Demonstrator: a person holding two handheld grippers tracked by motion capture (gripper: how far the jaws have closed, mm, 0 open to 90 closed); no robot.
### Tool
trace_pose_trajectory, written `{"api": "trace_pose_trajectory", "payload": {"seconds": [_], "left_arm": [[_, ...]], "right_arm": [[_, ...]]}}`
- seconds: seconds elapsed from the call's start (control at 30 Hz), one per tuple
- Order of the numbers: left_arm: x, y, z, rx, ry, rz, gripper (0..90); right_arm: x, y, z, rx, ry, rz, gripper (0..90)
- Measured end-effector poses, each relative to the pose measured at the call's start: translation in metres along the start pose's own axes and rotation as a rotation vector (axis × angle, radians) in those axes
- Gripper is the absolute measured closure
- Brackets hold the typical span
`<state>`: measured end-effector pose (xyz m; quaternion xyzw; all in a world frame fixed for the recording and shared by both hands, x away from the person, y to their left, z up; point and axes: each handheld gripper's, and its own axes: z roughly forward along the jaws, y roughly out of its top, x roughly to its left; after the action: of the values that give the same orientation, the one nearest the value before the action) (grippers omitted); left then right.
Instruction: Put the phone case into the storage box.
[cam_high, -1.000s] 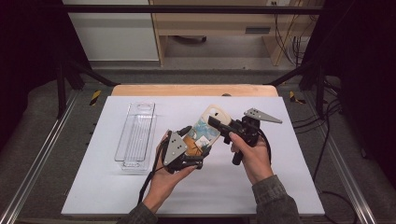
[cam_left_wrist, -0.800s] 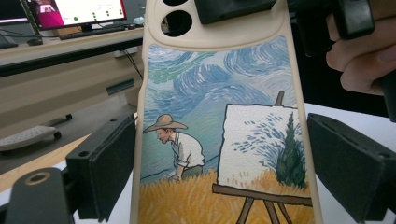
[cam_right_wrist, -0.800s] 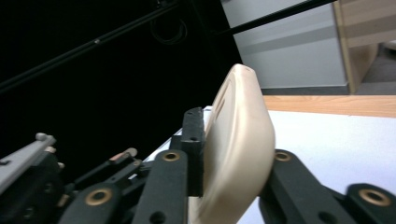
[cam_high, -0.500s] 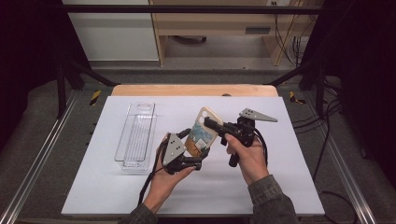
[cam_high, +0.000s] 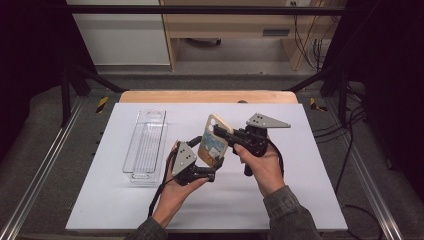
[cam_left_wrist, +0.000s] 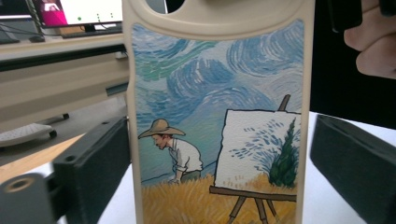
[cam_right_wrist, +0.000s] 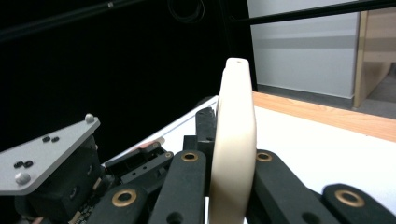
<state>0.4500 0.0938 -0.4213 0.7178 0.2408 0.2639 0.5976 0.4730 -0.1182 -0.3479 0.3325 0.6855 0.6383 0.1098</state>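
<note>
- High view: the phone case (cam_high: 213, 141) is held up off the white table (cam_high: 300, 200), near its middle and between the two hands, long axis tilted up and away from the person. The left claw (cam_high: 212, 172) has its lower end; the right claw (cam_high: 220, 131) comes in from the right side and pinches the case's edge near the top. A clear plastic tray (cam_high: 146, 147) lies to the left, lengthwise away from the person, just beside the left hand. Bare table lies all around the front and right.
- Left gripper view: the painted back of the phone case (cam_left_wrist: 217, 116) stands upright between the jaws. The left pad (cam_left_wrist: 93, 172) touches the case's edge; the right pad (cam_left_wrist: 350, 168) looks a little apart, so I cannot tell whether this claw is clamped.
- Right gripper view: the case (cam_right_wrist: 233, 140) is seen edge-on, rising straight up between the two jaws, which have just been closing and are now clenched on it.
</note>
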Motion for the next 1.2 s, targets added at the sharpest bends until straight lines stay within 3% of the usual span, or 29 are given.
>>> {"api": "trace_pose_trajectory", "payload": {"seconds": [0.1,0.37,1.2], "left_arm": [[0.000,0.001,0.000,-0.005,0.003,-0.009,2.2],[0.004,0.004,0.001,0.001,-0.001,-0.035,1.1],[0.008,-0.002,0.001,0.035,-0.011,-0.040,1.0]], "right_arm": [[0.004,-0.001,0.003,0.023,-0.008,-0.046,88.3],[0.008,-0.006,0.009,0.055,-0.013,-0.092,88.2],[0.009,-0.026,0.018,0.078,-0.012,-0.097,88.2]]}}
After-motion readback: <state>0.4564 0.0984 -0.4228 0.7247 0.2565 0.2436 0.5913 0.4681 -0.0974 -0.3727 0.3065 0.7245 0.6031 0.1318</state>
